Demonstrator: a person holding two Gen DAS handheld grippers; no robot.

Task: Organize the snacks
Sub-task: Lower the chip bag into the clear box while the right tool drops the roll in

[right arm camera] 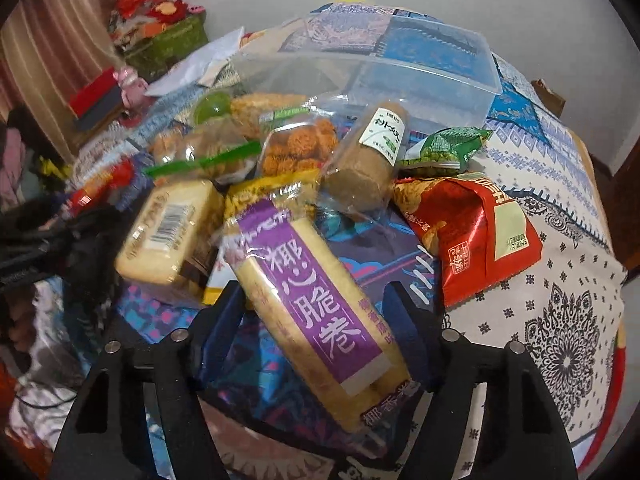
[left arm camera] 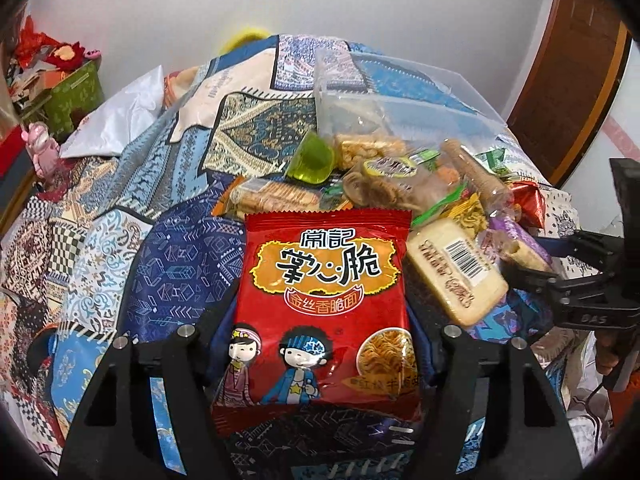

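My left gripper [left arm camera: 320,320] is shut on a red crispy-noodle packet [left arm camera: 326,300], its fingers pressing both side edges. My right gripper [right arm camera: 316,316] has its fingers on both sides of a purple-labelled coconut roll pack [right arm camera: 316,300] and grips it. Behind both lies a heap of snacks: a pale biscuit pack with a barcode [left arm camera: 456,272] [right arm camera: 168,232], a brown roll in clear wrap [right arm camera: 368,160], a green jelly cup [left arm camera: 316,156], a red foil packet [right arm camera: 476,232] and a green packet [right arm camera: 444,148]. The right gripper also shows in the left wrist view [left arm camera: 580,288].
A clear plastic box [right arm camera: 424,68] [left arm camera: 420,92] stands behind the heap on the patterned cloth [left arm camera: 180,248]. A white bag [left arm camera: 116,120] lies at the back left. A green box [left arm camera: 72,96] with red items stands by the wall. A wooden door [left arm camera: 568,72] is at the right.
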